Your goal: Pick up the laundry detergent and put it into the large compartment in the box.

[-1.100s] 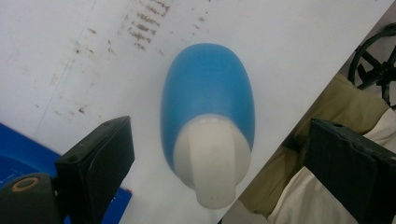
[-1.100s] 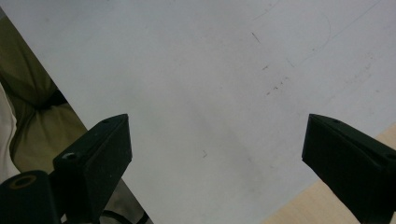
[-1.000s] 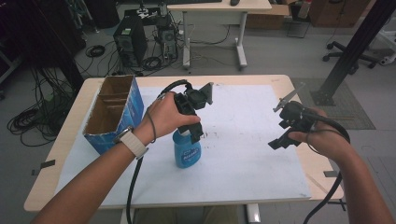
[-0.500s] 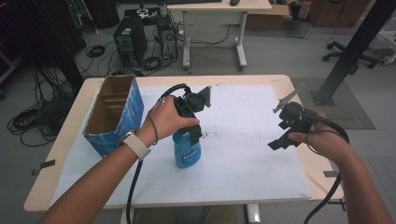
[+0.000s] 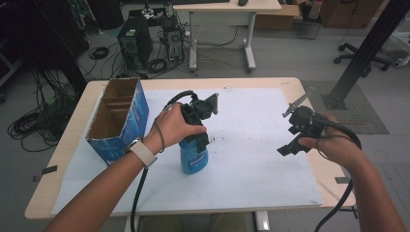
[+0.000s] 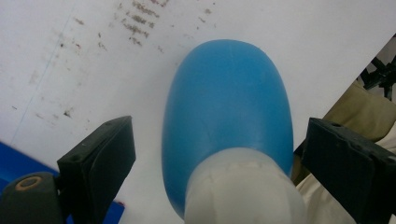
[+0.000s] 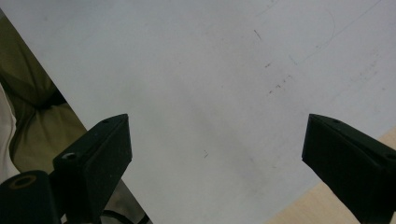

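Blue plastic spray bottle (image 5: 194, 157) stands upright on the white sheet (image 5: 251, 145), beside the cardboard box (image 5: 118, 118). Left gripper (image 5: 200, 140) straddles its top, jaws spread, not pinching. Right gripper (image 5: 292, 145) hovers wide open, holding nothing.

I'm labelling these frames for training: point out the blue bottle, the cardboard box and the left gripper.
blue bottle (image 6: 224, 107): left gripper view, on the rounded blue body.
cardboard box (image 5: 136, 115): high view, on its blue outer side wall.
left gripper (image 6: 215, 154): left gripper view, midway between its open jaws, over the bottle's shoulder.
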`<action>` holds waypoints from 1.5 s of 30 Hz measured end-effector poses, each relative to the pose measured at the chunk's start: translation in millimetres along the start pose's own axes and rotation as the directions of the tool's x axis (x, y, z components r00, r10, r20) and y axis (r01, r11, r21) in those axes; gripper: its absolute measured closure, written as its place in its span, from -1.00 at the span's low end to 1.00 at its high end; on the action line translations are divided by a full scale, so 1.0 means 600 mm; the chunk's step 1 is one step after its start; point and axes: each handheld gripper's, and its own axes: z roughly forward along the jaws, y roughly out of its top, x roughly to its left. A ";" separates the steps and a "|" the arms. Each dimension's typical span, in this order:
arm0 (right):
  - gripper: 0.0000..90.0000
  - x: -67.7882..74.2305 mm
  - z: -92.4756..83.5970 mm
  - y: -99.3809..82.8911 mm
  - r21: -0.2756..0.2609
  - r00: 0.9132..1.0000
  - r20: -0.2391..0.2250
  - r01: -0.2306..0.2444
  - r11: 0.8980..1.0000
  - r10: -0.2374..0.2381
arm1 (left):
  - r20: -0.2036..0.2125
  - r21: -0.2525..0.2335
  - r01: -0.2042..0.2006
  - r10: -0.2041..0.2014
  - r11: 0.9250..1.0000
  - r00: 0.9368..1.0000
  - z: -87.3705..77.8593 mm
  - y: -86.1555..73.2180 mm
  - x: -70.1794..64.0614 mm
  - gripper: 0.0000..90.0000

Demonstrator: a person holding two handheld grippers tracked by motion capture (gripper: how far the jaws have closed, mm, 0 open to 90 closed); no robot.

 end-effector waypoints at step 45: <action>-0.81 -0.001 0.007 -0.004 0.002 1.000 -0.009 -0.003 1.000 0.003 | 0.002 -0.003 0.041 -0.041 0.999 0.999 0.011 -0.005 -0.001 -0.18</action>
